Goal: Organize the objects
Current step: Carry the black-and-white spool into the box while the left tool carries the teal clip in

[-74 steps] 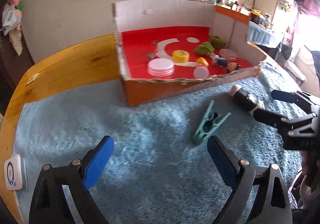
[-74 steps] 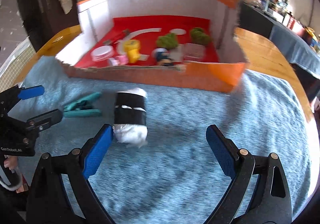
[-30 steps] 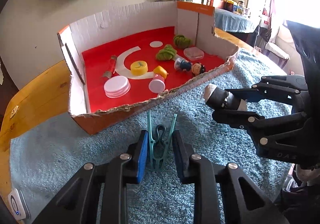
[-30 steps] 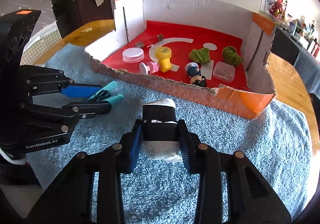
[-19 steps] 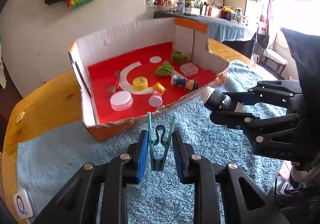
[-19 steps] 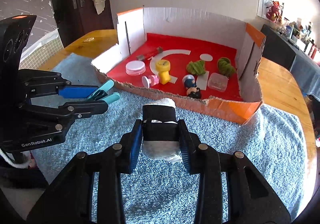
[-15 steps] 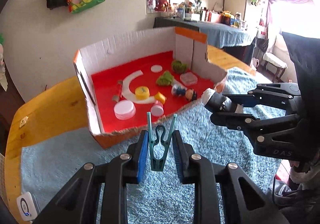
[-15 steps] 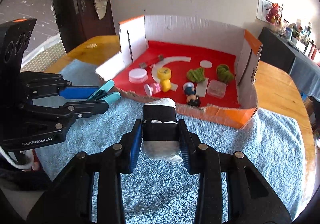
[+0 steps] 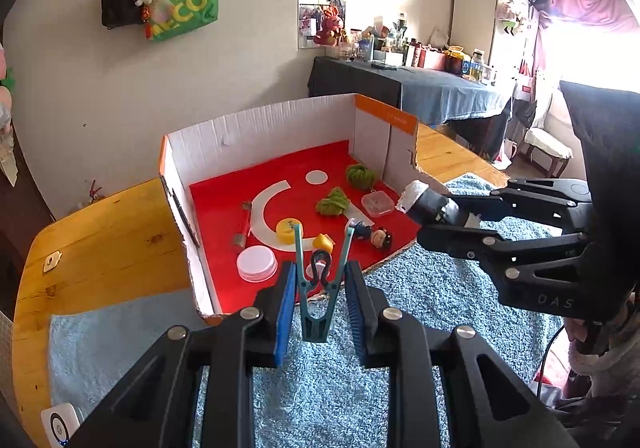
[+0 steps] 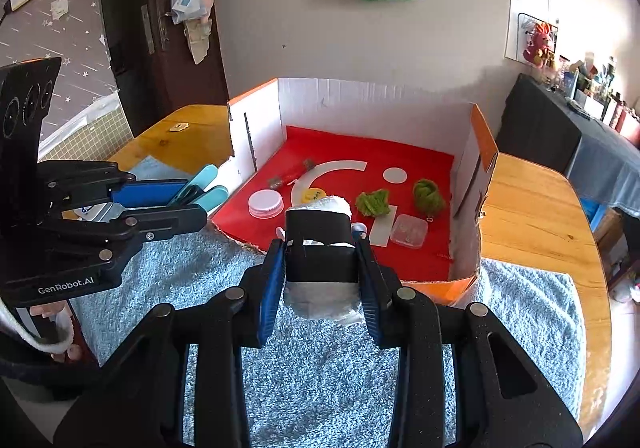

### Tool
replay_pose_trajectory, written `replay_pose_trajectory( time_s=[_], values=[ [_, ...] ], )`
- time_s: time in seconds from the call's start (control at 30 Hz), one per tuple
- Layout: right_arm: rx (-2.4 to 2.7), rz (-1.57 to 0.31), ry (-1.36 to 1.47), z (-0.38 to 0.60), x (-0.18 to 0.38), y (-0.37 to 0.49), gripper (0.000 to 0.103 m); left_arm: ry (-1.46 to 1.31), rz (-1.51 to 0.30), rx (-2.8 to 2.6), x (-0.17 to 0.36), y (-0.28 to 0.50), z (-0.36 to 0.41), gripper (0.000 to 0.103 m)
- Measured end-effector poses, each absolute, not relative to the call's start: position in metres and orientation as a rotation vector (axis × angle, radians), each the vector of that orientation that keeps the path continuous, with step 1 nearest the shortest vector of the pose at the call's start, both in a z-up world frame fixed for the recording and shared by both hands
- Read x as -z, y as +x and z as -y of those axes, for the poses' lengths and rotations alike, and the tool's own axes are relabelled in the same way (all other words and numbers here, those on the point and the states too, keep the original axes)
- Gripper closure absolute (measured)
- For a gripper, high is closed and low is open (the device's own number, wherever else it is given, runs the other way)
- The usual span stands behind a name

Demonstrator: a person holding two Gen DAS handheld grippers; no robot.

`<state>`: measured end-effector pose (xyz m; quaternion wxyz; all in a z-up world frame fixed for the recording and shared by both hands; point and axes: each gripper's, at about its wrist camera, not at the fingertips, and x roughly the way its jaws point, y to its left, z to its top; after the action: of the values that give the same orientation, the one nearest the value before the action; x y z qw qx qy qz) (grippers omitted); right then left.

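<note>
bag (image 9: 182, 2): "MEG ECO" | left hand-held gripper (image 10: 168, 204): "GenRobot.AI" | right hand-held gripper (image 9: 452, 216): "DAS"

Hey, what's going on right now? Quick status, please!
Left gripper shut on teal clothespin. Right gripper shut on black-and-white roll. Both held before the cardboard box. Nothing blocking.

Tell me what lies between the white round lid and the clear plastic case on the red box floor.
In the right wrist view, between the white round lid and the clear plastic case: a yellow cap and green yarn.
</note>
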<state>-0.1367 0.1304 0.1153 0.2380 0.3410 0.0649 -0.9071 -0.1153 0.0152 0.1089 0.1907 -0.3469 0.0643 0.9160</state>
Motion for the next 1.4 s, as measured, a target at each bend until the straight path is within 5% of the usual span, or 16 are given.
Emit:
replay_pose_trajectory(
  time_s=[0.8,1.4],
  values=[
    [2.486,-0.340,1.052,-0.116,-0.128,-0.239,0.070,-1.189,-0.124,-2.546,-0.099,-0.247,-0.033,0.078],
    [2.413,-0.410,1.358,-0.103,-0.088,-0.342,0.070,-1.440,0.041,-2.517,-0.061,-0.333,-0.028,0.077]
  ],
)
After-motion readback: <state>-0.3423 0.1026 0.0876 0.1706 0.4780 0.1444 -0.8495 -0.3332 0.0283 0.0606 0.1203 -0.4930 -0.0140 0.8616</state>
